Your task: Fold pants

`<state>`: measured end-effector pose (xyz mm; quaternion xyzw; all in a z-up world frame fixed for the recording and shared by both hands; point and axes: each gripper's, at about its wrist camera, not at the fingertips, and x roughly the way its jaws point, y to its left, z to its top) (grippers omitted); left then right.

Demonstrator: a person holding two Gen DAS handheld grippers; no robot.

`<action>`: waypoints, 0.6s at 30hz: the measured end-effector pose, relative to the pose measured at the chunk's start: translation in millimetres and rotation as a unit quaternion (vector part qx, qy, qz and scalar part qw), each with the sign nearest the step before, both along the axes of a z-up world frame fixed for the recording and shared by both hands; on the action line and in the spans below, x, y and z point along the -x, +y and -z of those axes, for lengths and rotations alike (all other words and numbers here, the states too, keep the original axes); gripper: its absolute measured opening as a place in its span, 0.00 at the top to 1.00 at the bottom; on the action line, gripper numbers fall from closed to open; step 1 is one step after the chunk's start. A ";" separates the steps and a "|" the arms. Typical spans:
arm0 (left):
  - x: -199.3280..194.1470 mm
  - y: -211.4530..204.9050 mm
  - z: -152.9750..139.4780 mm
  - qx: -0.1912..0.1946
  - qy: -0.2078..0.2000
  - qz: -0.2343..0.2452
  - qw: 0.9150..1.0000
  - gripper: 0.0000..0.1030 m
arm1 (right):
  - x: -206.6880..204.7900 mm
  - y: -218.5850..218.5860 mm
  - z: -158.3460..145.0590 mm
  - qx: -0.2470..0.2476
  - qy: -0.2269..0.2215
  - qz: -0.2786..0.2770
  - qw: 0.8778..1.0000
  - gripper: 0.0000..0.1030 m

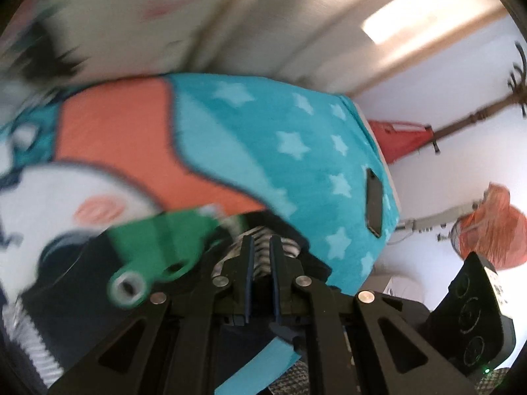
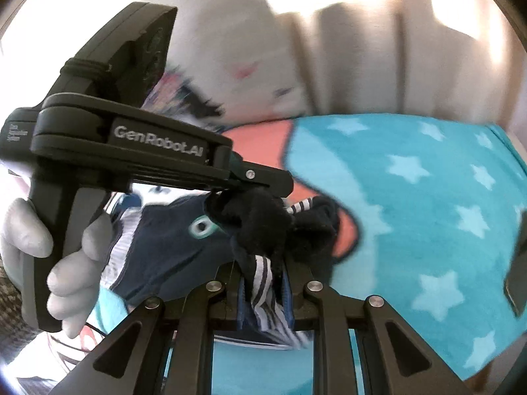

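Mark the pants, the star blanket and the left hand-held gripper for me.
pants [image 2: 260,227]: right wrist view, dark bunched fabric above the fingers.
star blanket [image 2: 428,204]: right wrist view, bare teal area.
left hand-held gripper [image 2: 243,194]: right wrist view, tips where they clamp the pants.

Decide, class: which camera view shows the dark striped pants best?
The right wrist view: the pants hang bunched, pinched by both tongs, white stripes clear. The left wrist view shows only blurred dark cloth and stripes at its tongs.

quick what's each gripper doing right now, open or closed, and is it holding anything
Left gripper: closed on the pants at a dark, white-striped edge.
Right gripper: closed on the pants' striped edge, fabric bunched between its fingers.
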<state>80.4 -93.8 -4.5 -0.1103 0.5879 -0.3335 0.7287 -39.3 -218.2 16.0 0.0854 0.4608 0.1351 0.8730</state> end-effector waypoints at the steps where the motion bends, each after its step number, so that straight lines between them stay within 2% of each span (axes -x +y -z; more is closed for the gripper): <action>1: 1.5 11.5 4.0 0.000 0.004 -0.011 1.000 0.91 | -1.2 10.0 2.0 0.005 0.002 -0.012 1.000 0.81; 6: 8.0 66.0 19.8 -0.009 0.019 -0.072 0.997 0.89 | -5.9 65.5 25.0 0.045 0.019 -0.074 0.996 0.77; 8: 13.1 85.9 19.5 -0.011 0.016 -0.093 0.996 0.84 | -8.6 79.9 37.1 0.051 0.035 -0.089 0.994 0.68; 10: 18.9 101.4 16.5 -0.009 0.012 -0.109 0.994 0.73 | -7.5 90.2 42.2 0.046 0.046 -0.098 0.993 0.61; 13: 29.0 119.8 9.8 -0.008 0.002 -0.135 0.991 0.67 | -0.7 102.9 35.0 0.024 0.052 -0.125 0.990 0.59; 15: 36.3 129.7 3.3 -0.020 -0.013 -0.144 0.989 0.63 | 8.6 106.5 18.4 -0.002 0.057 -0.150 0.987 0.58; 16: 39.6 133.3 0.6 -0.024 -0.021 -0.148 0.988 0.58 | 13.9 102.3 8.8 -0.012 0.056 -0.155 0.986 0.58; 18: 45.4 139.2 -2.3 -0.027 -0.030 -0.156 0.987 0.56 | 23.1 86.1 -9.0 -0.016 0.046 -0.143 0.989 0.58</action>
